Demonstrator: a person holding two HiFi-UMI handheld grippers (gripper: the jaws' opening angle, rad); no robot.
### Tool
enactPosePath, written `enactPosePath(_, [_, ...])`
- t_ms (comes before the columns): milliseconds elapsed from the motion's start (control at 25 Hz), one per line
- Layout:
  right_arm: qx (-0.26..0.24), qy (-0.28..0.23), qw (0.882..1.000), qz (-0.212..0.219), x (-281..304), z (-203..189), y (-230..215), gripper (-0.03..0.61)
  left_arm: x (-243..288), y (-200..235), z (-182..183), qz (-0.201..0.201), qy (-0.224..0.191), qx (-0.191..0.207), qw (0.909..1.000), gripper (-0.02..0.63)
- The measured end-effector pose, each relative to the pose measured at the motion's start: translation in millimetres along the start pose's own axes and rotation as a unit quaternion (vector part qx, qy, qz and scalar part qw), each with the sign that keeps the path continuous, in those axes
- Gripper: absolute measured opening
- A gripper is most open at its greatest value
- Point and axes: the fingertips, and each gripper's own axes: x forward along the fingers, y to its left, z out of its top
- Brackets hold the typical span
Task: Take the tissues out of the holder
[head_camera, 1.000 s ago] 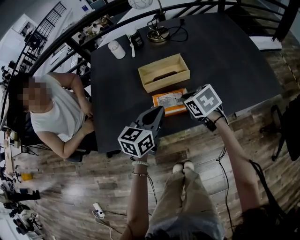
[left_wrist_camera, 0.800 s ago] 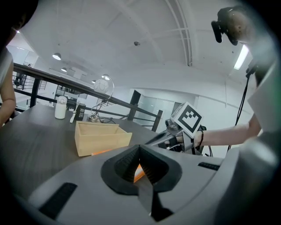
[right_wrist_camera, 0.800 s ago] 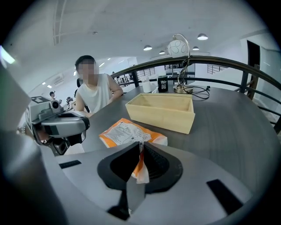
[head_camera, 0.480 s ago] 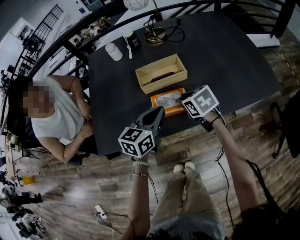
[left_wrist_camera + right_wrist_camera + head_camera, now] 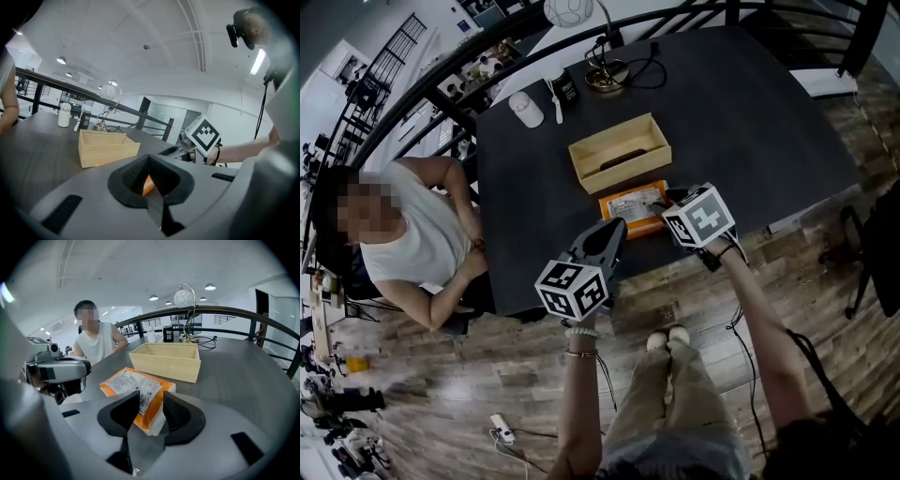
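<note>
Holder (image 5: 161,365): pale bare wood, matt. Tissue pack (image 5: 131,383): glossy orange plastic wrap. Table (image 5: 243,380): dark, smooth, matt.

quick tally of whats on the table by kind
wooden holder: 1
orange tissue pack: 1
desk lamp: 1
white bottle: 1
black jar: 1
white stick: 1
total: 6

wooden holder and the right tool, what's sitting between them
The orange tissue pack, flat on the table, shown in the head and right gripper views. Its near end sits between the jaws of the right tool, which have just been opening.
</note>
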Motion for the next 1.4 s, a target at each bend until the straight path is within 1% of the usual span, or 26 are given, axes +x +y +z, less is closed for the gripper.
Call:
enactPosePath(120, [0.012, -0.026, 1.0, -0.003, -5, 2, -2, 0.141, -1, -1, 1, 0.002, -0.001, 0.0, 1.0, 0.008])
enactPosePath(200, [0.034, -0.054, 0.998, 0.007, -12, 8, -1, 0.141, -3, -1, 3, 0.004, -0.004, 0.001, 1.0, 0.008])
enactPosePath(320, [0.08, -0.105, 0.991, 0.038, -26, 19, 6, 0.14, -7, -2, 7, 0.007, -0.012, 0.002, 0.9999, 0.008])
enactPosePath(440, [0.094, -0.145, 0.982, 0.071, -42, 29, 17, 0.14, -10, -7, 14, 0.008, -0.022, 0.008, 0.9997, 0.008])
enactPosePath(520, [0.09, -0.162, 0.979, 0.086, -52, 35, 27, 0.138, -12, -14, 20, 0.005, -0.028, 0.016, 0.9995, 0.008])
enactPosePath(560, [0.086, -0.169, 0.978, 0.087, -57, 38, 30, 0.133, -14, -17, 24, 0.003, -0.031, 0.023, 0.9993, 0.008])
enactPosePath(640, [0.071, -0.184, 0.977, 0.076, -68, 45, 36, 0.043, -17, -25, 34, -0.002, -0.038, 0.037, 0.9986, 0.008])
enactPosePath(680, [0.062, -0.19, 0.977, 0.073, -73, 48, 41, 0.026, -19, -29, 39, -0.004, -0.043, 0.043, 0.9981, 0.008])
enactPosePath(880, [0.039, -0.227, 0.97, 0.078, -98, 67, 64, 0.012, -31, -47, 62, -0.018, -0.071, 0.074, 0.9946, 0.008])
enactPosePath(1040, [0.027, -0.26, 0.962, 0.082, -119, 79, 80, 0.012, -44, -59, 77, -0.024, -0.091, 0.092, 0.9913, 0.008])
enactPosePath(1200, [0.007, -0.294, 0.952, 0.086, -140, 92, 95, 0.012, -57, -68, 91, -0.03, -0.105, 0.112, 0.9877, 0.008])
enactPosePath(1400, [-0.008, -0.32, 0.943, 0.092, -154, 98, 112, 0.012, -70, -76, 101, -0.034, -0.118, 0.13, 0.9839, 0.008])
